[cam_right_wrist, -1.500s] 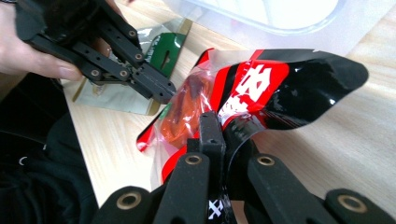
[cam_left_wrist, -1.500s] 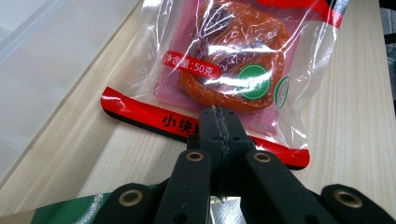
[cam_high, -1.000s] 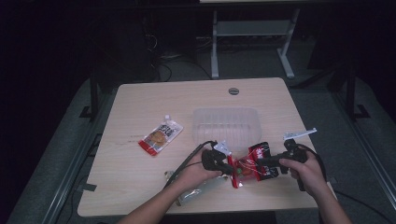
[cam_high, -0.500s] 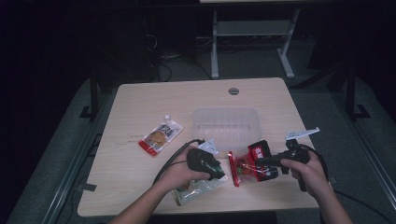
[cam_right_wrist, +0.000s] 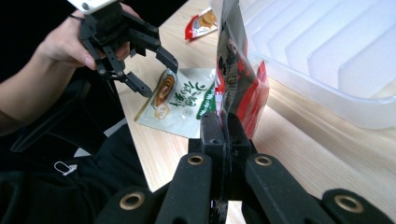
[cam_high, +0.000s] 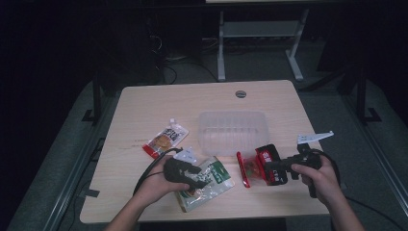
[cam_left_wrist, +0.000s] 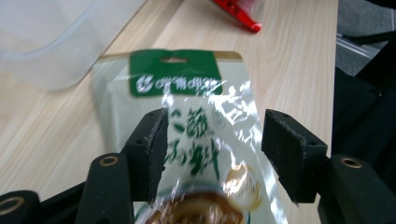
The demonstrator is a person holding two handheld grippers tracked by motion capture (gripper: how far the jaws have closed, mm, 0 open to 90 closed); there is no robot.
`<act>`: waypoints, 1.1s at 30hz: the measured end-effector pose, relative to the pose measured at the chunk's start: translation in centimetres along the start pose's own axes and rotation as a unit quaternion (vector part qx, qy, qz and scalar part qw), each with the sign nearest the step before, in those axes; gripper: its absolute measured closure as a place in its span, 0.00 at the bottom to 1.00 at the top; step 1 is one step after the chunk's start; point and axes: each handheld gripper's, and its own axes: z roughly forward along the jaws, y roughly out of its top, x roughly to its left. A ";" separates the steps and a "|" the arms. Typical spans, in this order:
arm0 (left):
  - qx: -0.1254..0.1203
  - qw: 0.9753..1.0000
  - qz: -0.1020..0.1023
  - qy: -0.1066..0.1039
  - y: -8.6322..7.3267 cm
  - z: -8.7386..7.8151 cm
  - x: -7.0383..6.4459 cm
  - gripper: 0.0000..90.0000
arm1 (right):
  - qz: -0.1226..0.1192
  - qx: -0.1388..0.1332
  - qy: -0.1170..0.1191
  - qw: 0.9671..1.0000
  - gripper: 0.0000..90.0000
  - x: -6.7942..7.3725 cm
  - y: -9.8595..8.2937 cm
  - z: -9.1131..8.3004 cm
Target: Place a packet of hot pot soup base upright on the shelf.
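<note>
A green-and-white snack pouch (cam_high: pixel 208 181) lies flat near the table's front edge. My left gripper (cam_high: pixel 188 174) stands open over its near end. In the left gripper view the pouch (cam_left_wrist: pixel 187 84) runs between the two spread jaws of that gripper (cam_left_wrist: pixel 212 130), with a gap on each side. My right gripper (cam_high: pixel 270 166) is shut on a red packet (cam_high: pixel 257 166) and holds it upright on its edge. In the right gripper view this packet (cam_right_wrist: pixel 238 79) rises from the shut gripper (cam_right_wrist: pixel 223 126), with the left gripper (cam_right_wrist: pixel 154 70) and the pouch (cam_right_wrist: pixel 184 105) beyond.
A clear plastic tray (cam_high: pixel 233 131) stands in the middle of the table, just behind the red packet. An orange-and-red sachet (cam_high: pixel 165 139) lies to the tray's left. A small white scrap (cam_high: pixel 185 155) sits by the left hand, and a white tag (cam_high: pixel 315 137) at the right edge.
My left gripper has come off the red packet, moved left and toward the front edge, and now stands open over the green pouch. The right gripper still holds the red packet.
</note>
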 end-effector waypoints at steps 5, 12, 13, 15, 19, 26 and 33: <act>-0.001 1.000 -0.016 0.012 -1.6 -1.1 0.5 0.43 | -0.005 -0.014 0.008 1.000 1.00 0.5 0.4 -0.4; -0.010 0.999 -0.042 0.021 -3.3 -2.4 0.7 0.43 | -0.019 -0.027 0.013 0.999 1.00 1.3 1.2 -0.6; -0.014 0.998 -0.048 0.024 -3.6 -2.5 0.8 0.42 | -0.020 -0.031 0.013 0.999 1.00 1.3 1.4 -0.7; -0.015 0.998 -0.052 0.027 -3.9 -2.8 0.8 0.42 | -0.020 -0.032 0.012 0.999 1.00 1.4 1.7 -0.7; -0.021 0.997 -0.062 0.040 -5.3 -3.9 1.1 0.42 | -0.024 -0.038 0.010 0.999 1.00 1.4 2.5 -0.6; -0.021 0.995 -0.083 0.055 -7.4 -4.9 1.5 0.39 | -0.030 -0.059 0.008 0.998 1.00 1.1 4.5 -0.2; -0.016 0.994 -0.085 0.064 -7.6 -4.9 1.7 0.36 | -0.036 -0.068 0.006 0.997 1.00 0.8 6.4 0.6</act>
